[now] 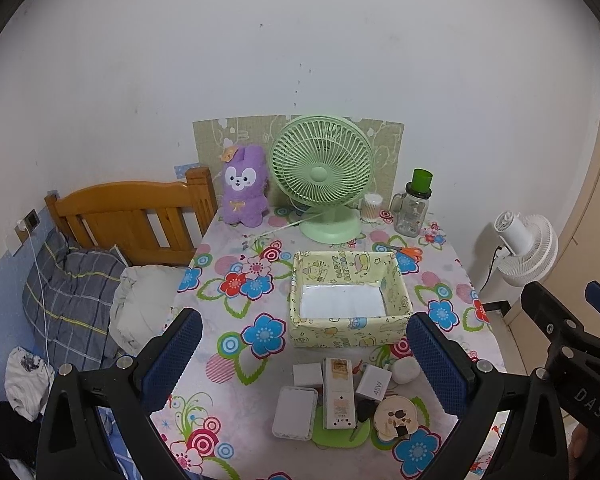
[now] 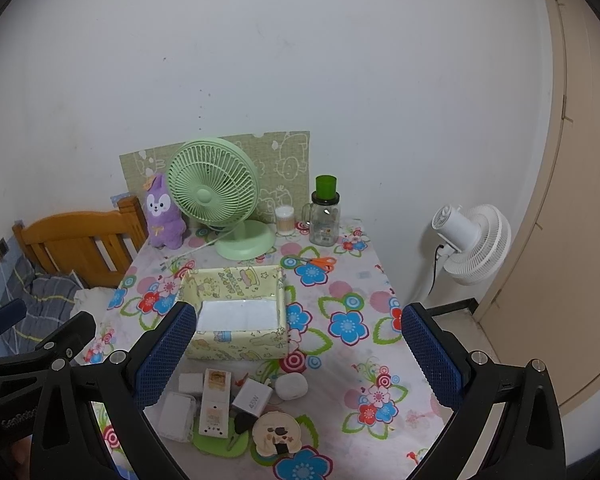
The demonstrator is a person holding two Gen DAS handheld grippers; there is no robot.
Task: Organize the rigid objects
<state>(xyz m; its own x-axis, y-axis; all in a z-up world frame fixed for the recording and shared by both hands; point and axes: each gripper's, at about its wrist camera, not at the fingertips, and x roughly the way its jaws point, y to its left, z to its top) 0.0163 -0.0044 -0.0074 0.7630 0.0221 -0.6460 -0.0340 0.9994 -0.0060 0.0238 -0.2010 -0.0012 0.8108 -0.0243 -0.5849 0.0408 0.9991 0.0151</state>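
Observation:
A yellow cartoon-print box stands open-topped mid-table, holding only a white liner. In front of it lies a cluster: a white remote, a flat white case, a small white cube, a 45W charger, a round white case and a round beige disc. My left gripper hovers open above the cluster, holding nothing. My right gripper is open and holds nothing beside it.
At the back stand a green desk fan, a purple plush, a glass jar with green lid and a swab tub. Orange scissors lie behind the box. A bed is left; a white floor fan is right.

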